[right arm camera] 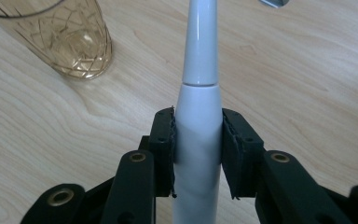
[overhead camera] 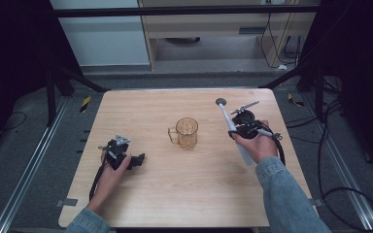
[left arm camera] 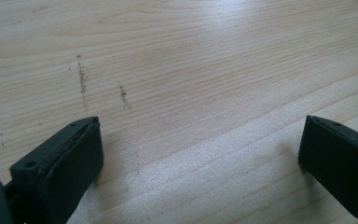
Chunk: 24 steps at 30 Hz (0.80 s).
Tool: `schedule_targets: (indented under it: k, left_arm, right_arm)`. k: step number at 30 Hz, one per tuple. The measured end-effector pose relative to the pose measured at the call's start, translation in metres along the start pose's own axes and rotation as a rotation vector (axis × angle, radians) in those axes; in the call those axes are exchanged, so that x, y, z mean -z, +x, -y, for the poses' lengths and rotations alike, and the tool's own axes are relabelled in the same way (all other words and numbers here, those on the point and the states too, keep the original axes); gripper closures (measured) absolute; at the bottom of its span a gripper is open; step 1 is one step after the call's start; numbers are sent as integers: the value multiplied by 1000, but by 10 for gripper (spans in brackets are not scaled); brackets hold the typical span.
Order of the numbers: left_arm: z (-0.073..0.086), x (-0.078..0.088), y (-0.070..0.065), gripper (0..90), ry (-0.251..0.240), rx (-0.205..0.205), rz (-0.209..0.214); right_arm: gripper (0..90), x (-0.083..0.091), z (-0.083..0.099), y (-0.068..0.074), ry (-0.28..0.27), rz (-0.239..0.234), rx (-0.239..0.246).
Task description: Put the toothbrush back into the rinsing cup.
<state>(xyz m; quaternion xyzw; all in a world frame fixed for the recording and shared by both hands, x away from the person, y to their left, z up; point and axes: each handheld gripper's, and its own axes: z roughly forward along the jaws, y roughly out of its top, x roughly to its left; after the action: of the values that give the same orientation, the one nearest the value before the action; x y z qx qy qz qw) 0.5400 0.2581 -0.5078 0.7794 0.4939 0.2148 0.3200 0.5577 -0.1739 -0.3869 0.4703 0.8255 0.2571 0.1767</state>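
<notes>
right gripper: your jaws are clamped on the white body of an electric toothbrush, one pad on each side, roughly where the fat handle starts tapering toward the neck.

toothbrush position: handle runs back under your hand, neck sticks out ahead of the jaws, round head at the far tip, angled up and away over the table.

how it'll handle: looks like smooth glossy plastic, so I'd guess slippery. Stiff, won't flex in the grip. Probably a bit tail-heavy since the thick end is behind the pads, so it may want to pivot.

where to hold: you're on a taper, which is the sketchy bit; a round, narrowing body can squirt forward or twist. A touch further back on the straight fat part would likely sit better.

glass mug: ahead and off to the left of the jaws, amber, cut pattern, handle on it. Fragile-looking and probably tippy, so go easy if the brush is headed in there.

left gripper: jaws wide apart with nothing in them, parked low over bare wood, well off to the far side of the mug.
</notes>
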Motion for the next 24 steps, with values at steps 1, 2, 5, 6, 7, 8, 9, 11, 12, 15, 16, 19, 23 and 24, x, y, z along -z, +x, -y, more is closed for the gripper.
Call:
schedule_targets:
  k: [1,2,5,6,7,8,9,11,12,15,16,19,23,24]
  left_arm:
    - [0,0,0,0,0,0,0]
    - [0,0,0,0,0,0,0]
    - [0,0,0,0,0,0,0]
    - [0,0,0,0,0,0,0]
    - [0,0,0,0,0,0,0]
    - [0,0,0,0,0,-1,0]
    - [0,0,0,0,0,0,0]
    - [0,0,0,0,0,0,0]
    - [0,0,0,0,0,-1,0]
    - [0,0,0,0,0,0,0]
    - [0,0,0,0,0,0,0]
    - [0,0,0,0,0,0,0]
    - [0,0,0,0,0,0,0]
    - [0,0,0,0,0,0,0]
  right_arm:
    - [674,0,-1,0,-10,3,0]
    - [674,1,-2,0,-21,4,2]
    - [674,2,-5,1,-56,6,-3]
    - [674,2,-6,0,-68,6,-6]
    - [673,2,-7,0,-74,5,-9]
    - [674,2,-8,0,-85,7,-9]
    - [673,2,-8,0,-94,9,-11]
    - [674,2,-9,0,-107,7,-17]
    - [673,2,-9,0,-116,9,-18]
    - [673,2,-11,0,-134,9,-20]
    - [673,2,-11,0,-139,11,-22]
    - [673,2,-13,1,-156,9,-29]
    - [674,3,-17,3,-181,7,-34]
    - [674,3,-18,3,-187,7,-34]
